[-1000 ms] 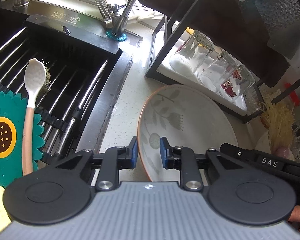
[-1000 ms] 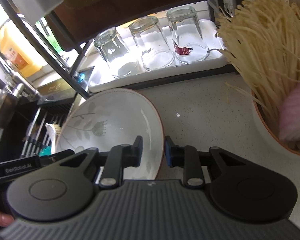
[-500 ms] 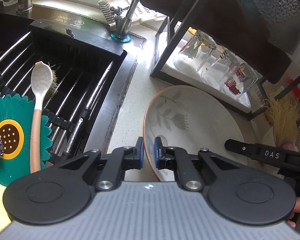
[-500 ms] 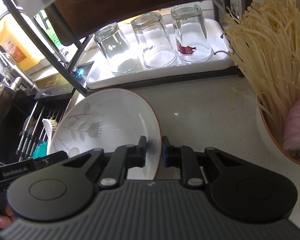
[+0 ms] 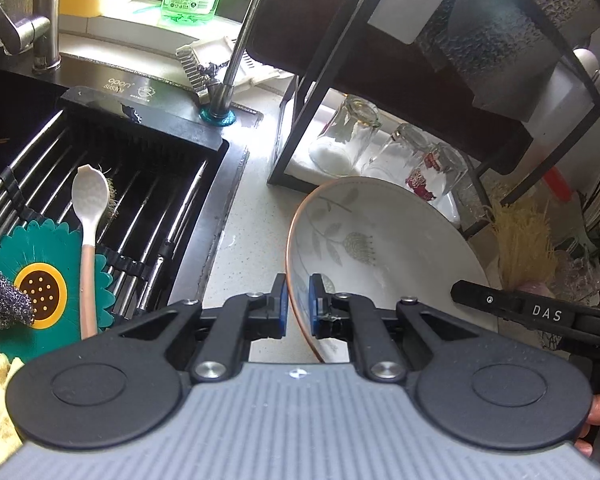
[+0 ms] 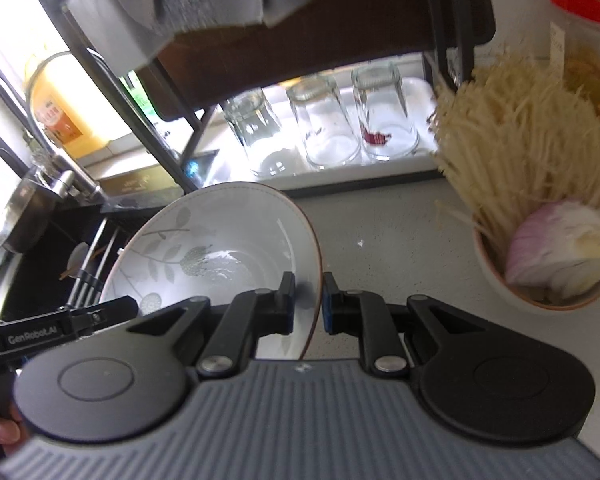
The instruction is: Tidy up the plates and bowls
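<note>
Pinching opposite sides of the rim, the left gripper and the right gripper each clamp the floral bowl, which seems lifted off the pale counter between the sink rack and the shelf of upturned glasses. Thin, glossy porcelain could slide between the pads if either hand twists or they drift apart. Swinging it wide risks clipping the glasses or the tub of noodles just beside.
</note>
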`<state>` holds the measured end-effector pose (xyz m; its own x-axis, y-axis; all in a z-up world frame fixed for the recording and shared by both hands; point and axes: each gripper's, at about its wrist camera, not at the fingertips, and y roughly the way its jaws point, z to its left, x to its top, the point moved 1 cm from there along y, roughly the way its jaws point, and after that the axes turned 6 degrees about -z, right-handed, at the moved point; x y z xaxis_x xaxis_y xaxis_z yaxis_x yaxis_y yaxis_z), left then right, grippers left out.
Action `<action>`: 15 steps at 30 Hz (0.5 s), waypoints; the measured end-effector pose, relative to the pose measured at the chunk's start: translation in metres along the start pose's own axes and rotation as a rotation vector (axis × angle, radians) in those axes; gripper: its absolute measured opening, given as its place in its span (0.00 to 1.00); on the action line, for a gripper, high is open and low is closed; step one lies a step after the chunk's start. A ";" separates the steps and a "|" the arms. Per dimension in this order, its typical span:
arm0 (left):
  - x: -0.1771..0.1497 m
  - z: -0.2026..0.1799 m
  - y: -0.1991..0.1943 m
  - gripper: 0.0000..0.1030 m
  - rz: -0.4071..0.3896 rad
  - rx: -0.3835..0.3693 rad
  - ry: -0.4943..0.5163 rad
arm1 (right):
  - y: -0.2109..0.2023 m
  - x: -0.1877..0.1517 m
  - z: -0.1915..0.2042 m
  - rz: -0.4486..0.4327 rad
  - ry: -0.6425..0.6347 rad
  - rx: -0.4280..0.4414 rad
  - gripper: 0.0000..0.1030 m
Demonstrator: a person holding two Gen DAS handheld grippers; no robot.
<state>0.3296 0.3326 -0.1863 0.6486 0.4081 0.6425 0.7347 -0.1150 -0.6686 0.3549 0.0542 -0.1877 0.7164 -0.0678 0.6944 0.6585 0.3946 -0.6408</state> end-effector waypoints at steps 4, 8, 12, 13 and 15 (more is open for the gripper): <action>0.008 -0.018 -0.022 0.12 -0.015 -0.002 0.019 | -0.026 0.008 0.001 -0.013 -0.004 0.005 0.16; 0.014 -0.036 -0.043 0.12 -0.027 -0.002 0.026 | -0.053 0.013 0.000 -0.026 -0.004 0.014 0.16; 0.013 -0.056 -0.063 0.12 -0.036 -0.005 0.033 | -0.079 0.016 -0.004 -0.042 0.004 0.019 0.16; 0.011 -0.059 -0.066 0.12 -0.037 -0.006 0.037 | -0.083 0.015 -0.005 -0.044 0.003 0.019 0.16; 0.007 -0.066 -0.072 0.12 -0.038 -0.009 0.046 | -0.092 0.011 -0.009 -0.054 -0.009 0.021 0.16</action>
<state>0.2944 0.2839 -0.1094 0.6287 0.3706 0.6836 0.7604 -0.1091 -0.6402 0.3045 0.0093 -0.1242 0.6780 -0.0813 0.7306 0.6909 0.4100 -0.5955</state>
